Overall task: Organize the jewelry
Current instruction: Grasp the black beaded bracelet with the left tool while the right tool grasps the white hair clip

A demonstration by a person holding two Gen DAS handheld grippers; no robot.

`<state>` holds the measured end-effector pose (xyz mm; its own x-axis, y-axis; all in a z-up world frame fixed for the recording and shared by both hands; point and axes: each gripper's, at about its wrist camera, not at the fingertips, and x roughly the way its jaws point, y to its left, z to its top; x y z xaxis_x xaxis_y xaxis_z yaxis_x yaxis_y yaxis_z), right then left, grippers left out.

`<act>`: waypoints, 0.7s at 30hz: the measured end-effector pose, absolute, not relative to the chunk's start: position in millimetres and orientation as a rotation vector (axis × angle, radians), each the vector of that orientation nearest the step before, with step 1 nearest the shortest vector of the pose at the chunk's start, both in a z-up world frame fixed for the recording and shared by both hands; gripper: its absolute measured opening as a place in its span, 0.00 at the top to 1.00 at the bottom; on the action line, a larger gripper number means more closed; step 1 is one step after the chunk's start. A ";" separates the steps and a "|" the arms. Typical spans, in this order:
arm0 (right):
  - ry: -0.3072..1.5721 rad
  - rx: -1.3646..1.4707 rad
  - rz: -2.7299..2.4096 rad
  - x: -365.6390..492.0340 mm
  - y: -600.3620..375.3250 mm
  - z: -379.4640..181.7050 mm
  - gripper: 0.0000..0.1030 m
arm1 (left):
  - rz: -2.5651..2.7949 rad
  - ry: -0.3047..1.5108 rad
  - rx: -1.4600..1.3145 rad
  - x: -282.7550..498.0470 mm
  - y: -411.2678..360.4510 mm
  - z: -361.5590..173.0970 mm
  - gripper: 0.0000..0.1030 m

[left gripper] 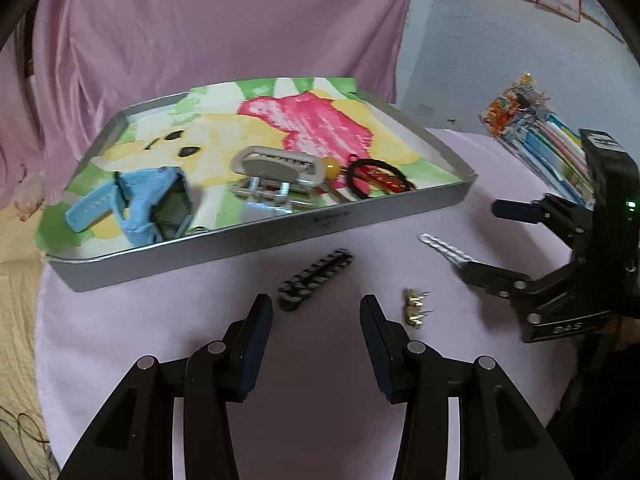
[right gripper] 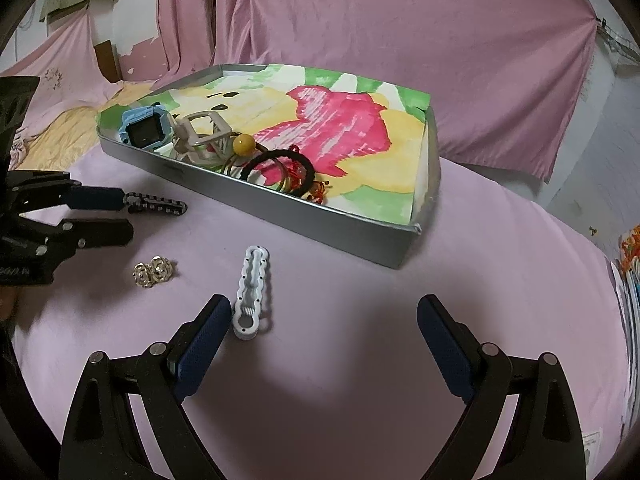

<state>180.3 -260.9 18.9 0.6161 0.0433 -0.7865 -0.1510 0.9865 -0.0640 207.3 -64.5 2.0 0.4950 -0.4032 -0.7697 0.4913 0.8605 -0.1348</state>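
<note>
On the pink tablecloth, a black hair clip (left gripper: 316, 278) (right gripper: 158, 203) lies just ahead of my open left gripper (left gripper: 316, 312) (right gripper: 124, 216), close to its left fingertip. Two gold earrings (left gripper: 414, 306) (right gripper: 154, 274) sit to the right of that gripper. A white hair clip (right gripper: 254, 292) (left gripper: 444, 248) lies beside the left finger of my open right gripper (right gripper: 324, 312) (left gripper: 478, 240), outside the gap. Behind them, a silver tray (left gripper: 280, 236) (right gripper: 320, 220) holds a blue watch (left gripper: 136, 208), a beige claw clip (left gripper: 276, 178), a yellow-bead tie and a black hair tie (right gripper: 280, 172).
A colourful cloth lines the tray, and its right half is bare. A stack of bright packets (left gripper: 540, 148) (right gripper: 628, 272) lies at the table's right edge. Pink drapes hang behind. The round table drops off at the left, onto yellow bedding.
</note>
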 end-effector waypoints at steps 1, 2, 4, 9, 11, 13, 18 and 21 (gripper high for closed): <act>0.897 -0.125 0.118 178.7 -261.3 19.5 0.11 | -0.531 0.901 0.106 208.4 -62.1 1.9 0.58; 0.893 -0.123 0.124 177.6 -260.9 20.1 0.11 | -0.519 0.900 0.102 210.1 -60.0 2.0 0.58; 0.890 -0.128 0.135 175.9 -259.1 19.9 0.21 | -0.502 0.899 0.103 212.8 -57.8 1.8 0.58; 0.904 -0.090 0.200 175.1 -255.5 15.6 0.39 | -0.507 0.903 0.126 220.0 -65.1 1.3 0.58; 0.900 -0.082 0.214 173.6 -254.7 15.4 0.47 | -0.513 0.901 0.140 221.1 -70.4 1.5 0.58; 0.899 -0.063 0.235 172.9 -254.2 15.2 0.54 | -0.520 0.899 0.152 220.9 -75.1 1.5 0.58; 0.885 -0.064 0.256 169.4 -249.3 15.5 0.66 | -0.545 0.897 0.173 215.7 -85.3 1.0 0.73; 0.881 -0.054 0.257 169.0 -250.4 15.3 0.66 | -0.562 0.894 0.187 209.1 -90.7 1.2 0.73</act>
